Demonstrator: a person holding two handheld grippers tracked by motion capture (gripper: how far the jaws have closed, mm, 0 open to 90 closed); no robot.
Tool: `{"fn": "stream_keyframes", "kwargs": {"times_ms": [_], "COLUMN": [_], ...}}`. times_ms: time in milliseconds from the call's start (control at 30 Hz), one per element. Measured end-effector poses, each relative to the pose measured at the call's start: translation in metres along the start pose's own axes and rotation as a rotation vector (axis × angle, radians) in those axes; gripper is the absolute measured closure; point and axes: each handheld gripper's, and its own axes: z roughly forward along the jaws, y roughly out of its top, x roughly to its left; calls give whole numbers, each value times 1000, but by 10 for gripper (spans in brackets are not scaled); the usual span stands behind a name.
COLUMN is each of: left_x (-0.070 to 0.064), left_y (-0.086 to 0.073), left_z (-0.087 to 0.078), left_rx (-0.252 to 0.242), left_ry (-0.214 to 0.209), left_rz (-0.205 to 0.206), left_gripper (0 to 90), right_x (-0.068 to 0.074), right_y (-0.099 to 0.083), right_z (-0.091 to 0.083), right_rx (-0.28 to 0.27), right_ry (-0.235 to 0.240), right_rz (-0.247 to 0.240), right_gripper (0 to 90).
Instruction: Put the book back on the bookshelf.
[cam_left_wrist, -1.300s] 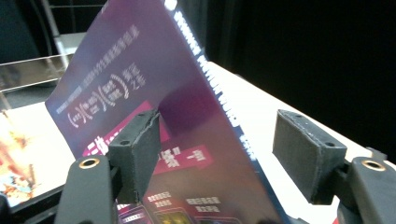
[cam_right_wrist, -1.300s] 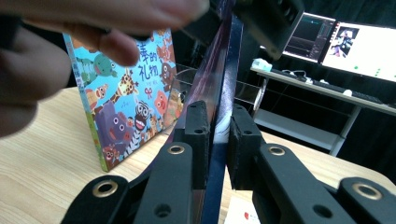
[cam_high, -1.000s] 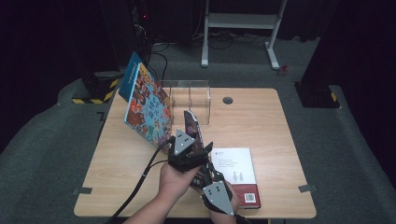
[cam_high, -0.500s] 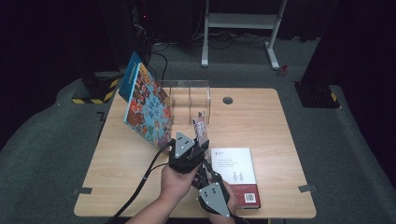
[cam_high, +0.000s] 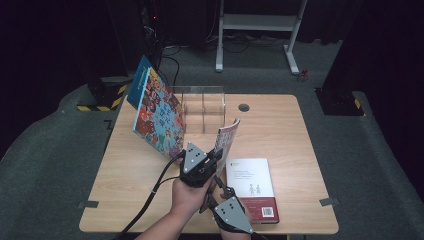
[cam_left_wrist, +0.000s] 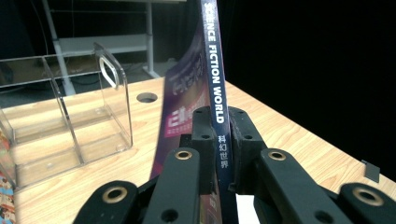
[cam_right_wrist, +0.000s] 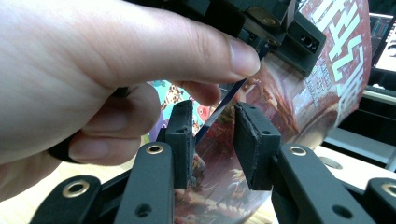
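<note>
A thin magazine (cam_left_wrist: 215, 70) with "Science Fiction World" on its spine stands nearly upright above the table, and my left gripper (cam_left_wrist: 218, 128) is shut on its spine low down. In the high view the magazine (cam_high: 227, 136) rises from my left gripper (cam_high: 215, 156) at mid-table. My right gripper (cam_right_wrist: 214, 135) is open just below the hand that holds the left gripper, its fingers either side of the magazine's (cam_right_wrist: 327, 70) lower edge. In the high view my right gripper (cam_high: 216, 183) sits just nearer than the left one.
A white book (cam_high: 250, 187) lies flat to the right of the grippers. A large colourful book (cam_high: 157, 112) leans against a clear acrylic organiser (cam_high: 202, 107) at the back left. A round cable hole (cam_high: 244, 107) is in the table behind the organiser's right side.
My left gripper has carried the magazine a little to the right and stood it more upright. My right gripper has stayed close under it.
</note>
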Motion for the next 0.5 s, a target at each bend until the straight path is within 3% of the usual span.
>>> {"fn": "stream_keyframes", "kwargs": {"times_ms": [67, 133, 200, 500], "left_x": [2, 5, 13, 34], "left_y": [1, 3, 6, 6], "left_z": [-1, -4, -7, -31], "left_rx": [-4, -23, -34, -104], "left_ry": [-3, 32, 31, 60], "left_rz": [-4, 23, -2, -2], "left_gripper": [827, 843, 843, 843], "right_x": [1, 2, 0, -12], "right_y": [0, 0, 0, -2], "right_z": [-2, -5, -7, -6], "right_rx": [0, -11, -10, 19], "right_ry": [11, 1, 4, -21], "right_rz": [1, -2, 2, 46], "right_gripper": [679, 698, 697, 707]}}
